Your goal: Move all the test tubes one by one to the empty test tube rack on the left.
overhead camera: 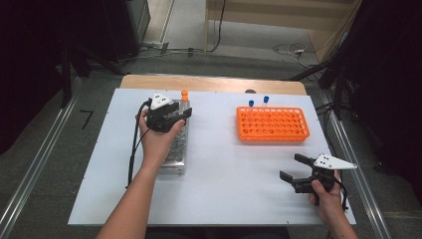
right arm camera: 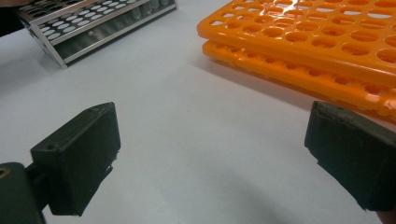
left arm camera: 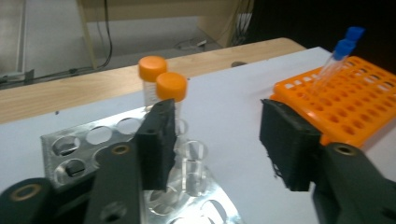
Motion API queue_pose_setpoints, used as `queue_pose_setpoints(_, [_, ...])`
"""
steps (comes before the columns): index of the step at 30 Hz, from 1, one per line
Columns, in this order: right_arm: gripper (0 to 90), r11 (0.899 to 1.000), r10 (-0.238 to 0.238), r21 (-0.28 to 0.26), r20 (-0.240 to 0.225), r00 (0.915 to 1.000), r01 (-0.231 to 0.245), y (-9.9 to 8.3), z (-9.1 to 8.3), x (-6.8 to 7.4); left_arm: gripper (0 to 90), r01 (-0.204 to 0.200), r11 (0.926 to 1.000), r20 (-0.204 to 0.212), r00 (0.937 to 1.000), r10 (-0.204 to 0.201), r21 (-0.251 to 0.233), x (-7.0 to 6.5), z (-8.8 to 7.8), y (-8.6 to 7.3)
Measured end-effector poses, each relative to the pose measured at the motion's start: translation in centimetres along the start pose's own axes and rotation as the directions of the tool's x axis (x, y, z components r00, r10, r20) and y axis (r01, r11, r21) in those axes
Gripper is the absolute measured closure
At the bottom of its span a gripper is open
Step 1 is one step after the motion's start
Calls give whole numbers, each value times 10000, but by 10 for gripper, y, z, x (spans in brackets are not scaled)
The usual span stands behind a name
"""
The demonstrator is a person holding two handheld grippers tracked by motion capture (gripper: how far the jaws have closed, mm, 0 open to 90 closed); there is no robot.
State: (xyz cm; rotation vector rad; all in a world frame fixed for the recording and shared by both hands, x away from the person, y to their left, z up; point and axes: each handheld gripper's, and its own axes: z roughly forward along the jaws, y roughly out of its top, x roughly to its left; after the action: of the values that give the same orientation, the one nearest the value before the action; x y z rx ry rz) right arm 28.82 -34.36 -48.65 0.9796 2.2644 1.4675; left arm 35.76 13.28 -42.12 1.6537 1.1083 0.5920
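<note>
- A metal rack [overhead camera: 178, 144] is seen on the left part of a white table sheet [overhead camera: 219, 174]; it is taken as the landmark.
- Two orange-capped tubes [overhead camera: 184, 95] are stood in the far end of the metal rack, one just behind the other (caps clearer in the left gripper view [left arm camera: 164, 79]).
- The left gripper [overhead camera: 171, 115] is held by the left hand [overhead camera: 158, 137] over the far half of the metal rack, just on the near side of the orange-capped tubes.
- Its jaws are spread wide apart in the left gripper view [left arm camera: 224, 140]; nothing is clamped, and the nearer orange cap is seen just behind the left jaw's tip.
- An orange rack [overhead camera: 272, 124] is laid well to the right of the metal rack, apart from it.
- Two blue-capped tubes [overhead camera: 258, 101] are stood at the orange rack's far edge (tilted in the left gripper view [left arm camera: 343, 46]).
- The right gripper [overhead camera: 292, 169] is held by the right hand [overhead camera: 326, 196] far to the right of the metal rack, on the near side of the orange rack.
- Its jaws are parted wide in the right gripper view [right arm camera: 210, 158], with only bare white sheet between them.
- In that view the metal rack [right arm camera: 98, 28] is seen at upper left and the orange rack [right arm camera: 317, 51] at upper right.
</note>
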Motion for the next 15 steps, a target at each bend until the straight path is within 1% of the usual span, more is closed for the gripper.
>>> queue_pose_setpoints(3, [20, 10000, 12, 36, 21, 10000, -12, 2, 2, 0, 270, 68, 9998, 257, 9996, -63, -167, -5, -8, -2])
queue_pose_setpoints(5, [20, 10000, -18, 65, 79, 10000, 18, 4, 4, 0, 208, 148, 9994, 373, 9992, -136, -318, -7, -15, -3])
queue_pose_setpoints(6, [20, 9999, 42, 121, 122, 9999, -43, 5, 5, 1, 173, 206, 9992, 447, 9988, -191, -335, -7, -18, -4])
queue_pose_setpoints(8, [20, 9998, 79, 172, 205, 9998, -83, 6, 8, 1, 115, 222, 9991, 452, 9988, -205, -368, -8, -26, -7])
queue_pose_setpoints(10, [20, 9996, 44, 278, 232, 9997, -50, 8, 12, 3, 89, 157, 9989, 507, 9986, -135, -440, -9, -33, -11])
queue_pose_setpoints(13, [20, 9990, -5, 437, 243, 9997, -6, 10, 17, 7, 37, 291, 9988, 638, 9976, -265, -404, -10, -43, -16])
queue_pose_setpoints(15, [20, 9987, 34, 499, 241, 9997, -46, 13, 19, 10, 22, 352, 9983, 762, 9966, -316, -465, -11, -48, -19])
